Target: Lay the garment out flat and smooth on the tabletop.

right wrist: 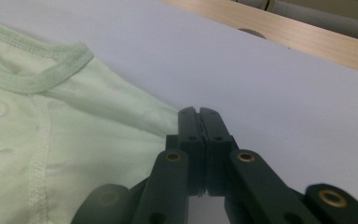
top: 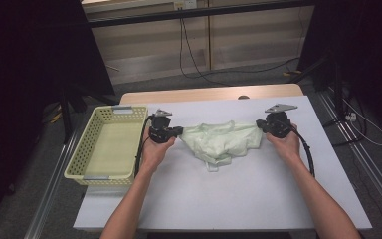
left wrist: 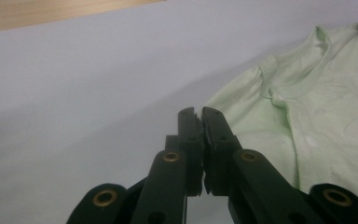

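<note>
A pale green garment (top: 221,142) lies crumpled at the middle of the white table, its upper edge drawn out between the two grippers. My left gripper (top: 180,131) is at the cloth's left end and my right gripper (top: 260,125) at its right end. In the left gripper view the jaws (left wrist: 198,114) are pressed together, with the garment (left wrist: 317,107) running up to their right side. The right gripper view has the jaws (right wrist: 199,114) shut too, and the garment (right wrist: 51,140) meets them from the left. The pinched bit of cloth itself is hidden.
A pale yellow perforated basket (top: 79,149) sits on the table's left part, just left of my left hand. The white table cover (top: 229,199) reaches toward the person, with a wooden strip (top: 209,93) along the far edge. Cables trail on the floor behind.
</note>
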Tool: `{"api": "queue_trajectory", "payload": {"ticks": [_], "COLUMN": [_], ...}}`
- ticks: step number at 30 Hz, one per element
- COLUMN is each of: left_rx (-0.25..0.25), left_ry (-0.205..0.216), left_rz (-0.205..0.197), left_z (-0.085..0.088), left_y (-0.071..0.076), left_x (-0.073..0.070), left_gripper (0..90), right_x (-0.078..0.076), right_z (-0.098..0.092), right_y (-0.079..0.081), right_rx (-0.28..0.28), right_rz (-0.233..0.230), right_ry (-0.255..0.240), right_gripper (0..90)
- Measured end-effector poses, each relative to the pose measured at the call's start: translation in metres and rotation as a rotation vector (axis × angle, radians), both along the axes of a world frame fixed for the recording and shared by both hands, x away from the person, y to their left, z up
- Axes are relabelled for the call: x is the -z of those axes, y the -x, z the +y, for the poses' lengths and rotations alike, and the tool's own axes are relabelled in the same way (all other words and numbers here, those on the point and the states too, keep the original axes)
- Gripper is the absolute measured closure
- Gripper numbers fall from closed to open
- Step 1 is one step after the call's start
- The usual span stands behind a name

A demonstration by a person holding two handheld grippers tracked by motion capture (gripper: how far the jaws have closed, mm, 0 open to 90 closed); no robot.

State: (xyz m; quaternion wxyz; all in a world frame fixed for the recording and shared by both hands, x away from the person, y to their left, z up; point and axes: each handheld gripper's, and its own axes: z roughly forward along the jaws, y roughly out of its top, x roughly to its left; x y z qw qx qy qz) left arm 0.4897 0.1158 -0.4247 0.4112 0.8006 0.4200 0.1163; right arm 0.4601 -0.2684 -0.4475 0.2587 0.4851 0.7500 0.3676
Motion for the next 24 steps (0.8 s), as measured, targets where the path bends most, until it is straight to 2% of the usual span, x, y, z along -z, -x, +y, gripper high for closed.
{"api": "queue_trajectory", "payload": {"ticks": [3,9,11,12,15,17,20,21,24], "left_rx": [-0.027,-0.006,-0.005,0.006,-0.025,-0.03,0.005,0.012,0.027], "left_ry": [0.009,0.036,0.021,0.02,0.03,0.032,0.017,0.0,-0.008], "left_rz": [0.013,0.019,0.013,0.012,0.001,0.007,0.022,0.016,0.004], "left_z": [-0.005,-0.019,-0.02,-0.019,-0.015,-0.012,-0.015,-0.017,-0.027], "left_y": [-0.007,-0.012,-0.012,-0.012,-0.012,-0.013,-0.012,-0.012,-0.011], "left_x": [0.01,0.021,0.021,0.021,0.018,0.018,0.022,0.024,0.029], "left_gripper": [87.1,81.6,75.2,74.8,66.3,66.1,64.2,63.7,60.9], "right_x": [0.002,0.011,0.012,0.011,0.009,0.009,0.011,0.011,0.012], "right_z": [0.001,-0.012,-0.018,-0.02,-0.027,-0.031,-0.036,-0.036,-0.034], "right_y": [-0.007,-0.013,-0.013,-0.013,-0.012,-0.011,-0.01,-0.01,-0.011], "right_rx": [0.015,0.075,0.088,0.093,0.108,0.125,0.132,0.131,0.125], "right_rz": [-0.005,0.009,0.01,0.009,0.003,0.006,0.011,0.015,0.017], "right_ry": [0.01,0.005,0.008,0.007,0.01,0.01,0.014,0.013,0.011], "right_gripper": [88.5,88.5,88.6,88.6,88.6,88.6,88.5,88.5,88.2]}}
